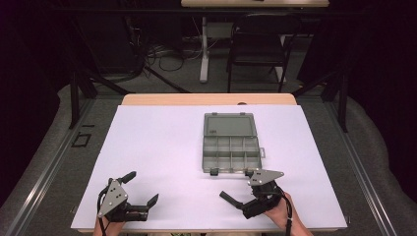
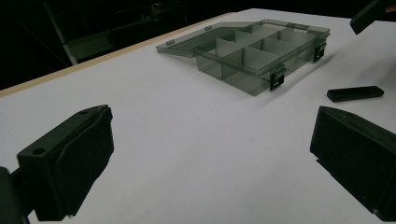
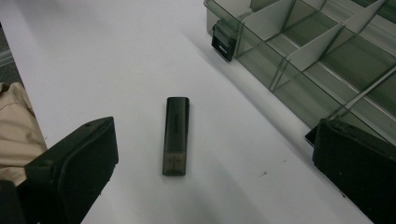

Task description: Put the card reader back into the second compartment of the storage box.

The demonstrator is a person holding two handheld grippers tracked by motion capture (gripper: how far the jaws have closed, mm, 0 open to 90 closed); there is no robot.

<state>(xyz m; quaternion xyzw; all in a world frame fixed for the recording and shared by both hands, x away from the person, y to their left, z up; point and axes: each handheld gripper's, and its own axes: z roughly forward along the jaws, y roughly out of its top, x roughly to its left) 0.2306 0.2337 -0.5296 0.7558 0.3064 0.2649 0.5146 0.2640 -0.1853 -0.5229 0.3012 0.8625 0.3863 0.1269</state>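
The tabletop (image 1: 162, 147) is a broad white sheet, bare but for a clear grey plastic box (image 1: 230, 150) that stands toward its far middle, lid laid back flat on the side away from the person. The box is divided into small compartments by thin walls, and all that can be seen of them looks empty. Two black latches hang on its near wall.

Just in front of that near wall, apart from it and not touching, lies a small black stick (image 3: 176, 135), most likely a USB stick, flat on the white surface. In the right gripper view it sits between the jaws of the right claw (image 3: 210, 154), which is spread wide and holds nothing. The left claw (image 2: 205, 163) stays well to the left of the box, also spread wide and empty.

The stick looks light, stiff and smooth, so it should lift with little force but could skate or twist if pinched off-centre. Its long flat sides offer the best hold: the jaws would best close across its narrow width near the middle, not at the translucent end. Lying so low, it leaves little for the jaw tips to catch, so they would need to come down close to the surface.

There is open room left of the box and in front of it. The near wall and its latch (image 3: 224, 43) are the edges to clear.
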